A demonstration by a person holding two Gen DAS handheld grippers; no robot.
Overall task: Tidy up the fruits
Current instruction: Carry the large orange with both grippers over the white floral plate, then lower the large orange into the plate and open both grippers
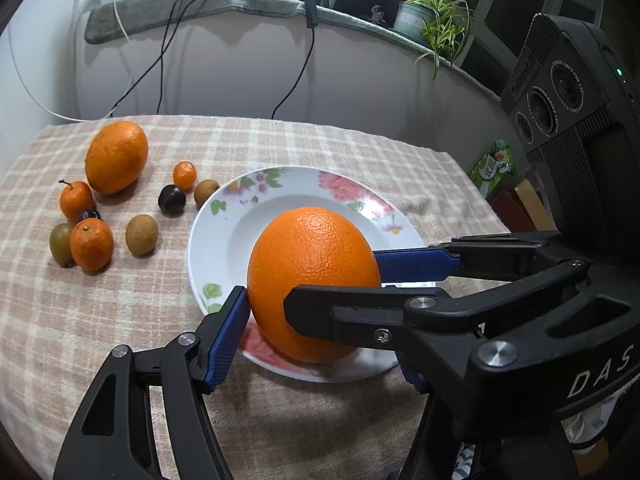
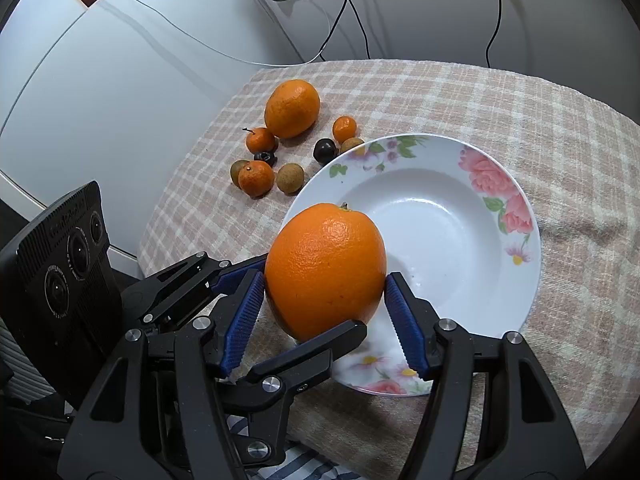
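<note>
Only the big orange (image 2: pixel 325 270), clamped between both the right gripper (image 2: pixel 325 300) and left gripper (image 1: pixel 308 280), hangs above the plate (image 2: pixel 460 152), while the small fruits (image 2: pixel 276 148) at upper left remain on the cloth (image 2: pixel 520 100).

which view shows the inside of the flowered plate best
The right wrist view: the plate lies nearly whole there, its white bowl bare, only the near-left edge behind the big orange. In the left wrist view the same orange and the black jaws cover much of the plate, leaving mainly the far rim.
</note>
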